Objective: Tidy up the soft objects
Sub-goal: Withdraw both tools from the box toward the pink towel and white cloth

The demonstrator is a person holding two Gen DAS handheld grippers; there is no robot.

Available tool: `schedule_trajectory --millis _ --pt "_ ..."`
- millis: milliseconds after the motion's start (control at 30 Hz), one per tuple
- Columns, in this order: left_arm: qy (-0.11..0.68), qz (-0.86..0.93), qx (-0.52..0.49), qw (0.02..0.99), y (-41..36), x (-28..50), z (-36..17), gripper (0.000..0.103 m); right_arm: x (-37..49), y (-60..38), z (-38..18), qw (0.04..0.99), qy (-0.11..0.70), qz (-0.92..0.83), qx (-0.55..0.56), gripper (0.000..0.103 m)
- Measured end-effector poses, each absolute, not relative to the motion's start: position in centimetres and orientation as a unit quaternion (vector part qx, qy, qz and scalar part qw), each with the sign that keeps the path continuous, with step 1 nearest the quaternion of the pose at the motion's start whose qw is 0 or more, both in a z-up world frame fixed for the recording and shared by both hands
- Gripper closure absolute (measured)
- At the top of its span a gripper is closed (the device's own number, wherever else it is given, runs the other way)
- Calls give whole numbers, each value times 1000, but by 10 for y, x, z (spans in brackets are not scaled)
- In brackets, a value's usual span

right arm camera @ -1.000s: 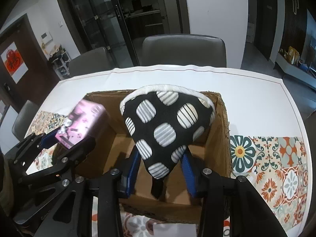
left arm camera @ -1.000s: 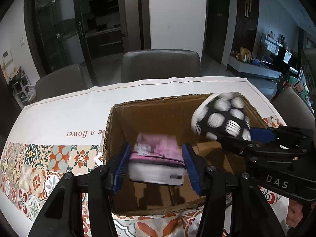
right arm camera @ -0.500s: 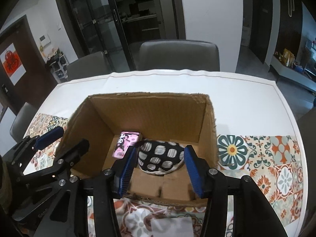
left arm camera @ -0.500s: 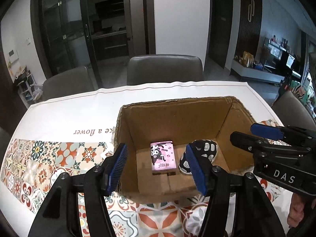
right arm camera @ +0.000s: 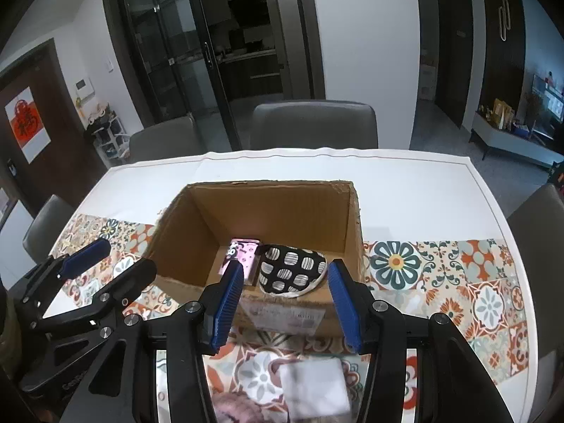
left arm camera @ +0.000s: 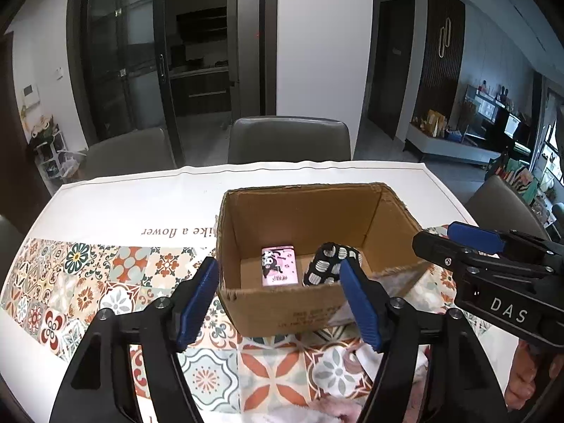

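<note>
An open cardboard box stands on the table. On its floor lie a pink tissue pack and a black pouch with striped white dots, side by side. My left gripper hovers above the box's near wall, jaws opening, nothing between them. My right gripper is also held above the near wall, open and empty. Each gripper shows in the other's view: the right gripper, the left gripper.
A white folded cloth and pinkish soft items lie on the patterned tablecloth near me. Grey chairs stand behind and beside the table. A person's hand holds the right gripper.
Both grippers let go: the tissue pack and the dotted pouch dropped into the box. Both grippers then drew back and up from the box, and the left jaws widened.
</note>
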State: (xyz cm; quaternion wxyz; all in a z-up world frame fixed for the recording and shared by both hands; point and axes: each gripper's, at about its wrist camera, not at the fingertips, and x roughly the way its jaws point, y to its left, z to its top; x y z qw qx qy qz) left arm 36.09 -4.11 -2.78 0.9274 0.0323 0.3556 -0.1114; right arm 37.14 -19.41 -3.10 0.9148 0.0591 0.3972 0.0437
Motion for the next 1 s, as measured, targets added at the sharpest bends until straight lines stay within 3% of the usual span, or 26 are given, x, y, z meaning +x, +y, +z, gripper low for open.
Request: schedule_trajectory --millis 1000 --pt "368 -118 32 922 -24 263 -41 30 265 -188 -29 919 390 9 56 51"
